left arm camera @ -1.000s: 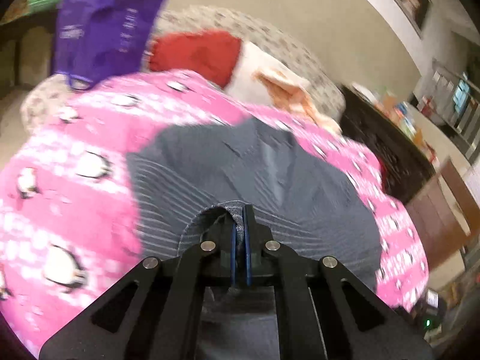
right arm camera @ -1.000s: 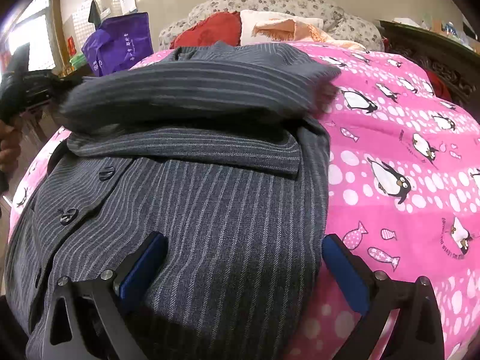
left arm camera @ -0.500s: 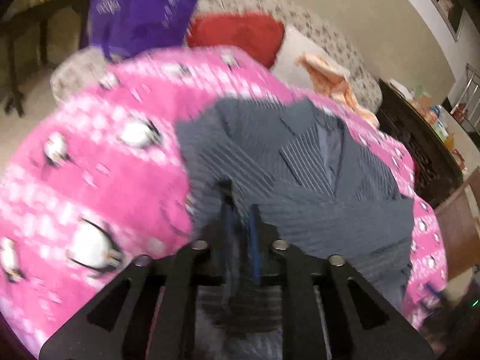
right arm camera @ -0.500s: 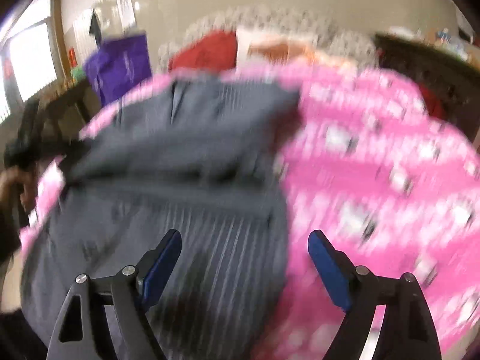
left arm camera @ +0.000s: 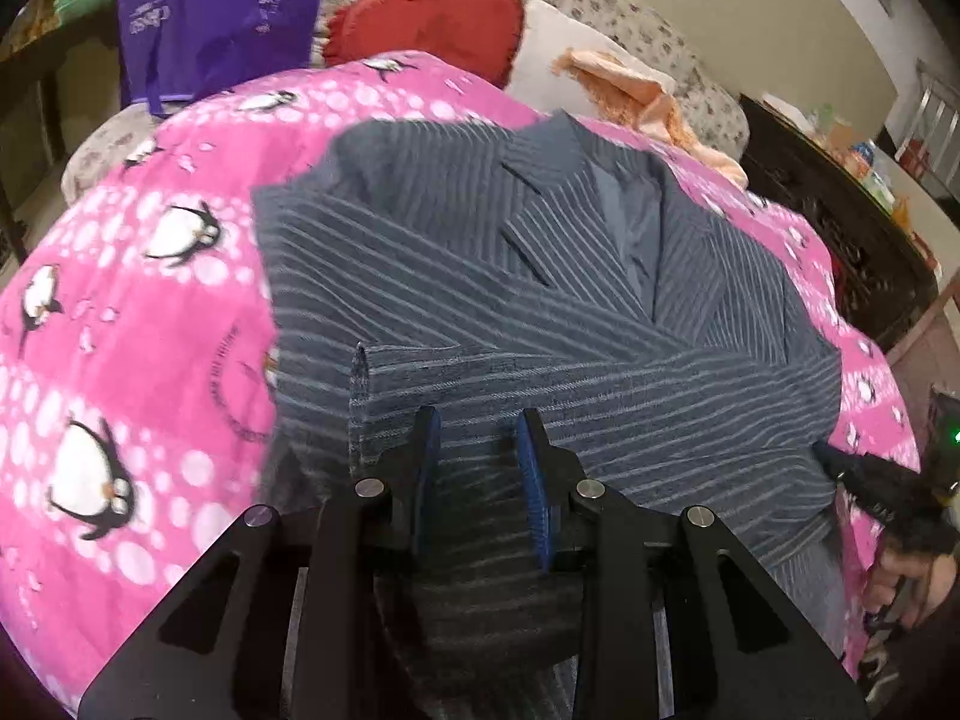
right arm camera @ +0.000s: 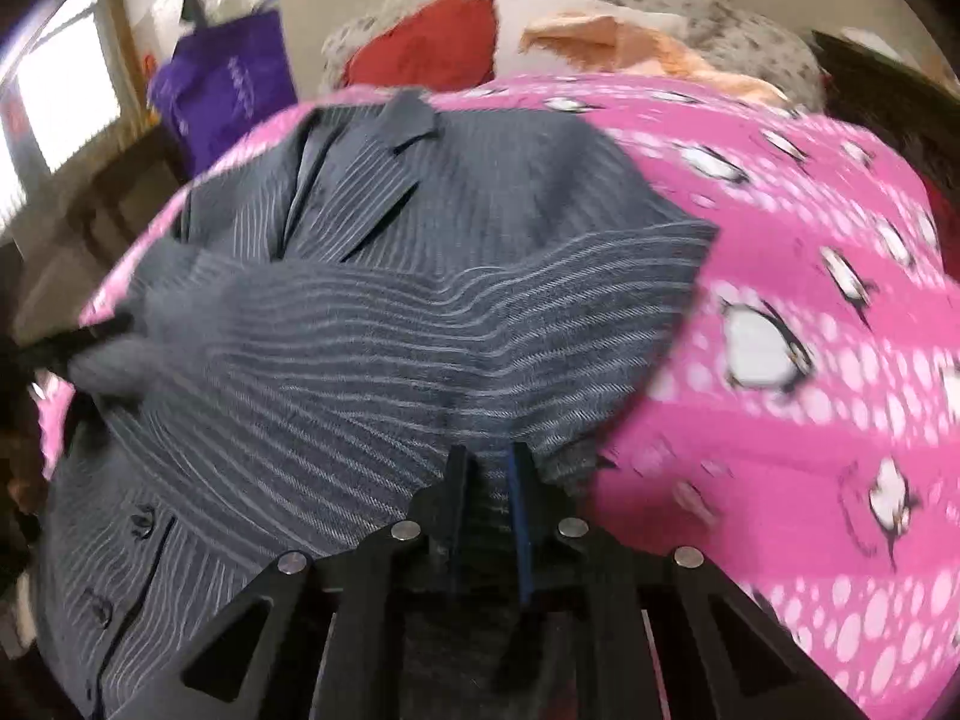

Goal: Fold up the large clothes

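A grey pinstriped jacket (left arm camera: 540,276) lies face up on a pink penguin blanket (left arm camera: 150,330). One sleeve (left arm camera: 600,408) is laid across its front. My left gripper (left arm camera: 477,426) hovers just over that sleeve's cuff end; its jaws are opening, and the cloth lies flat beneath the parted pads, not pinched. In the right wrist view my right gripper (right arm camera: 487,456) sits at the near right side of the jacket (right arm camera: 420,276). Its jaws are closing, with a fold of striped cloth caught between the pads.
A purple bag (left arm camera: 222,12), a red cushion (left arm camera: 426,24) and a peach cloth (left arm camera: 648,96) lie beyond the blanket. Dark wooden furniture (left arm camera: 840,228) stands at the right. A hand (left arm camera: 912,588) holds the other gripper at the jacket's right edge.
The left gripper came down and its shut jaws parted, leaving the sleeve laid across the jacket. The right gripper slid sideways and its wide jaws closed on the jacket's side.
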Demonstrator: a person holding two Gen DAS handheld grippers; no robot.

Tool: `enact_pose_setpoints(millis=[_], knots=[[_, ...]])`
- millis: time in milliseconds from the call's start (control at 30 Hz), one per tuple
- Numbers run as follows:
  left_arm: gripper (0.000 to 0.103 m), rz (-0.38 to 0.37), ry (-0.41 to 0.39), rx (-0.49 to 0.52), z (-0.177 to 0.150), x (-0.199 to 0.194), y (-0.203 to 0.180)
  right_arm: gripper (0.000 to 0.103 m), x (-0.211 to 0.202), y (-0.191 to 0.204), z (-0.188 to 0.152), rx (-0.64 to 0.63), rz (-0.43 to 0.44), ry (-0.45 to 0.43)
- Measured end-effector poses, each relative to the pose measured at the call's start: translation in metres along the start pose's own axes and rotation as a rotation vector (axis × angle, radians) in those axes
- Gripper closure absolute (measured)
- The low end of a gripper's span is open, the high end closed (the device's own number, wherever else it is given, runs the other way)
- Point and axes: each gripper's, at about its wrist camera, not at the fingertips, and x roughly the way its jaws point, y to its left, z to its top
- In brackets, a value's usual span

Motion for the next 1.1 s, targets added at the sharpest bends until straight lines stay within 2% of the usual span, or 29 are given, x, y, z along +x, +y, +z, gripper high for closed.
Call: enact_pose_setpoints(millis=[100, 200, 233, 300, 367, 433, 467, 567, 667, 833, 933, 1000, 1067, 1100], knots=[[0.077, 0.011, 0.006, 0.002, -0.001, 0.005, 0.001, 0.092, -0.009, 0.002, -0.001, -0.02, 0.012, 0.001], [0.077, 0.03, -0.054, -0.026, 0.002, -0.004, 0.004, 0.09, -0.037, -0.004, 0.016, 0.048, 0.064, -0.106], [0.076, 0.046, -0.074, -0.017, 0.004, -0.005, 0.004, 0.09, -0.042, -0.006, 0.023, 0.08, 0.049, -0.144], [0.075, 0.09, -0.066, 0.002, 0.005, 0.005, 0.002, 0.09, -0.037, -0.009, 0.037, 0.115, -0.011, -0.136], [0.075, 0.103, -0.03, -0.004, 0.004, 0.02, 0.007, 0.09, -0.01, -0.011, 0.047, 0.141, -0.088, -0.054], [0.075, 0.109, -0.053, 0.02, -0.006, 0.027, 0.007, 0.09, 0.027, -0.013, 0.049, 0.131, -0.141, 0.043], [0.075, 0.112, -0.056, 0.021, -0.006, 0.027, 0.007, 0.09, 0.042, -0.014, 0.045, 0.111, -0.178, 0.058], [0.075, 0.102, -0.055, 0.008, -0.003, 0.031, 0.01, 0.09, 0.048, -0.014, 0.036, 0.092, -0.208, -0.03], [0.076, 0.077, -0.058, -0.02, -0.001, 0.032, 0.015, 0.089, 0.048, -0.006, 0.035, 0.029, -0.237, -0.041], [0.076, 0.068, -0.061, -0.036, -0.004, 0.029, 0.016, 0.088, 0.027, -0.019, 0.045, 0.067, -0.172, 0.001], [0.076, 0.066, -0.062, -0.037, -0.005, 0.029, 0.017, 0.085, -0.025, 0.001, 0.048, 0.083, -0.119, -0.125], [0.076, 0.066, -0.062, -0.038, -0.005, 0.029, 0.017, 0.081, -0.041, 0.018, 0.043, 0.058, -0.065, -0.154], [0.076, 0.069, -0.062, -0.036, -0.005, 0.03, 0.017, 0.073, -0.034, 0.037, 0.022, 0.023, -0.02, -0.108], [0.075, 0.072, -0.061, -0.034, -0.005, 0.029, 0.016, 0.071, -0.023, 0.041, 0.012, 0.005, -0.029, -0.07]])
